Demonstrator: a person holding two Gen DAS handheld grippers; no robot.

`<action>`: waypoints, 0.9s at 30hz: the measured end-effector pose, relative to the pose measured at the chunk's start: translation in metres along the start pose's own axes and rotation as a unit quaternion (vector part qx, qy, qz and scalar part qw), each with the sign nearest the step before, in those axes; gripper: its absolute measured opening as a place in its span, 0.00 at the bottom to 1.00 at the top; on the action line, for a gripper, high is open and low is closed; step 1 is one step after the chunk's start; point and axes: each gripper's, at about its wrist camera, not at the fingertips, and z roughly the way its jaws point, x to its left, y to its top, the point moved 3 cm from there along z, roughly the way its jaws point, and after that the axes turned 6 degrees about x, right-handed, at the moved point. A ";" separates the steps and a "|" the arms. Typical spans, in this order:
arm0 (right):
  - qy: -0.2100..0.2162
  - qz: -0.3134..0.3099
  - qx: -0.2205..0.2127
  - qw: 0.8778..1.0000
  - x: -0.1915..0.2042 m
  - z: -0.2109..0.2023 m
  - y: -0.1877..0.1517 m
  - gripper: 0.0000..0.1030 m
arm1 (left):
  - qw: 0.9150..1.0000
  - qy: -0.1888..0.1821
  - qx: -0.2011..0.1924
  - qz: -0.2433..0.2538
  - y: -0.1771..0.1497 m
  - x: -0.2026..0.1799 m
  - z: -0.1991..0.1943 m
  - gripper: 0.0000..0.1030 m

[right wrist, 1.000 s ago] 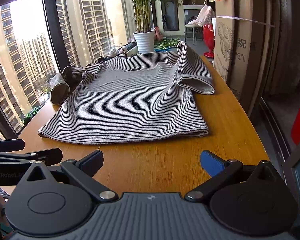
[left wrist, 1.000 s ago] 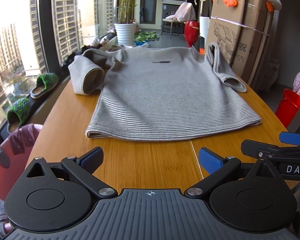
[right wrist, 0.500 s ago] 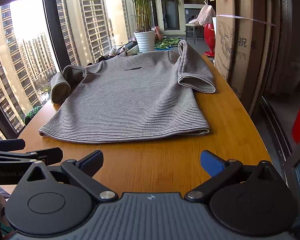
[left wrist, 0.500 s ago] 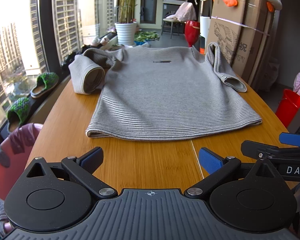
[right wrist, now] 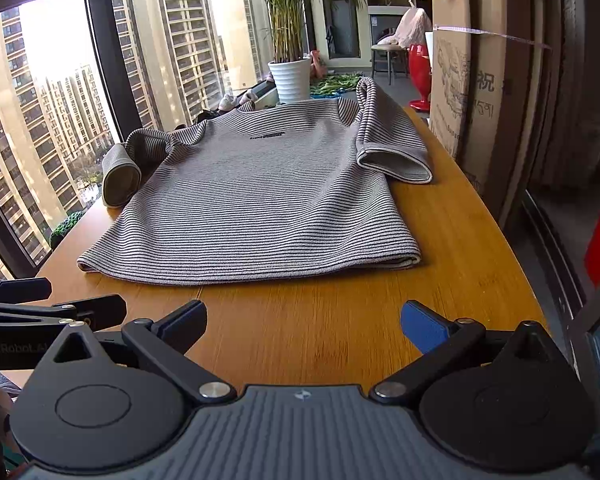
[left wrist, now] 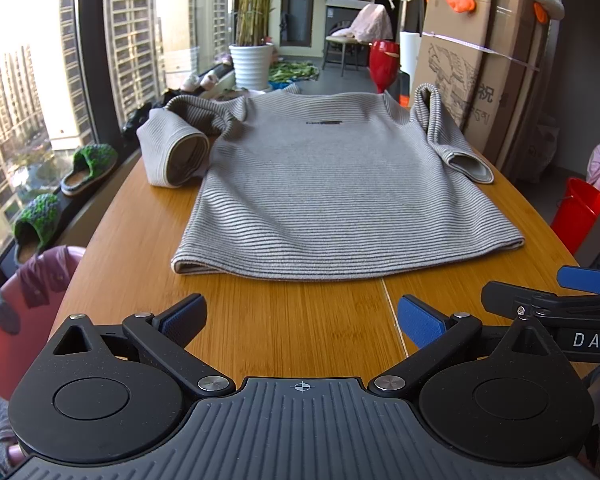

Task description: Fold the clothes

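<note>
The left gripper (left wrist: pixel 302 318) has its jaws spread wide with nothing between them, its blue pads hanging over bare wood short of the near hem of the striped grey shirt (left wrist: pixel 332 192). The right gripper (right wrist: pixel 304 320) is the same, jaws wide and empty, also over bare wood on the near side of the shirt and not touching it. Each gripper shows at the edge of the other's view, so the two sit side by side in front of the hem. The shirt lies flat on the wooden desk (left wrist: pixel 292 332), front up, hem toward the grippers and collar at the far end, with a small dark print on the chest. Its left sleeve (left wrist: pixel 174 152) is bunched and curled so the cuff opening faces the grippers, lying on the desk just beside the body of the shirt on the window side. Its right sleeve (right wrist: pixel 392 148) is folded down along the shirt's other edge. Beyond the shirt's collar stands a potted palm (left wrist: pixel 252 60) in a white pot. On the shirt's right side tall cardboard boxes (right wrist: pixel 480 92) stand close against the desk. On the shirt's left, green slippers (left wrist: pixel 88 168) rest on the window ledge.
</note>
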 end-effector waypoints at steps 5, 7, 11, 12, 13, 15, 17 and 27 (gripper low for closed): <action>0.001 0.000 0.001 1.000 0.000 0.000 0.000 1.00 | 1.000 0.000 0.000 0.001 0.000 0.001 0.000 1.00; 0.001 0.001 0.001 1.000 0.000 0.000 0.000 1.00 | 1.000 0.000 0.000 0.001 0.000 0.001 0.001 1.00; 0.001 0.001 0.002 1.000 0.000 0.001 0.000 1.00 | 1.000 -0.001 0.000 0.001 0.001 0.000 0.002 1.00; 0.001 0.001 0.002 1.000 0.000 0.001 0.000 1.00 | 1.000 -0.001 0.001 0.001 0.001 0.000 0.002 1.00; 0.001 0.001 0.003 1.000 -0.001 0.002 0.000 1.00 | 1.000 -0.001 0.001 0.001 0.001 0.000 0.002 1.00; 0.001 0.002 0.003 1.000 -0.001 0.002 0.001 1.00 | 1.000 -0.001 0.001 0.001 0.001 0.000 0.003 1.00; 0.002 0.003 0.004 1.000 -0.001 0.003 0.001 1.00 | 1.000 -0.002 0.003 0.001 0.001 0.000 0.004 1.00; -0.004 -0.001 0.000 1.000 -0.010 0.015 0.014 1.00 | 0.999 -0.043 0.001 0.018 0.014 -0.002 0.019 1.00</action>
